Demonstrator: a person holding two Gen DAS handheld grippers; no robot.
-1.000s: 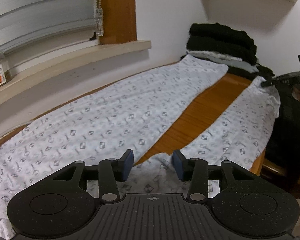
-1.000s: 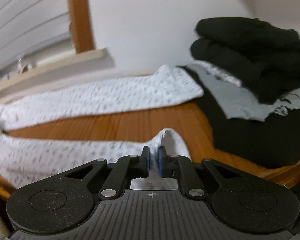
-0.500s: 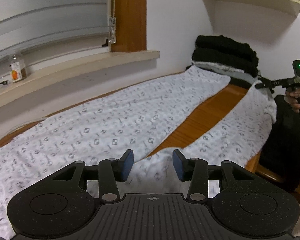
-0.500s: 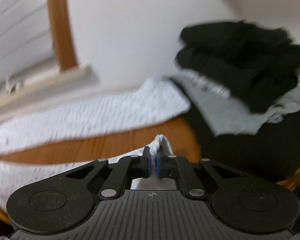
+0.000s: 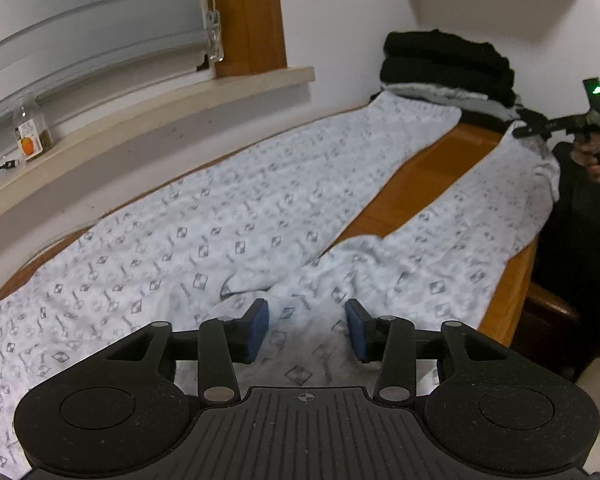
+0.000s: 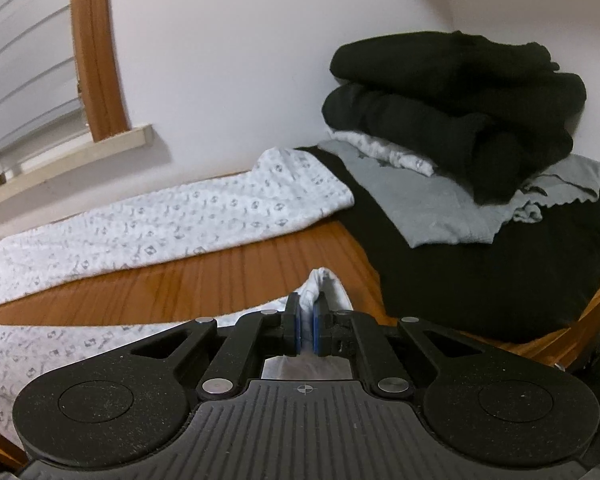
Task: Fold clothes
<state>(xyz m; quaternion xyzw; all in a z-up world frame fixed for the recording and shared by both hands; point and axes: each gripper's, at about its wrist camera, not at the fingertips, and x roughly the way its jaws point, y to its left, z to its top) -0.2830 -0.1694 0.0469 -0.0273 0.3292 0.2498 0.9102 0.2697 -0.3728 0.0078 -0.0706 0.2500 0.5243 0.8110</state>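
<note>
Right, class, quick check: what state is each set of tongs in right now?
Left tongs: open, holding nothing, above the patterned pyjama trousers.
Right tongs: shut on the trouser leg's hem.

Soft, even indoor light lit both views, with faint shadows on the wall; fisheye curvature bent edges, and slight blur softened detail.

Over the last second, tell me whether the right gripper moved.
Yes. The right gripper, jaws shut on the pant-leg hem, swung right then back left against the black clothes stack.
</note>
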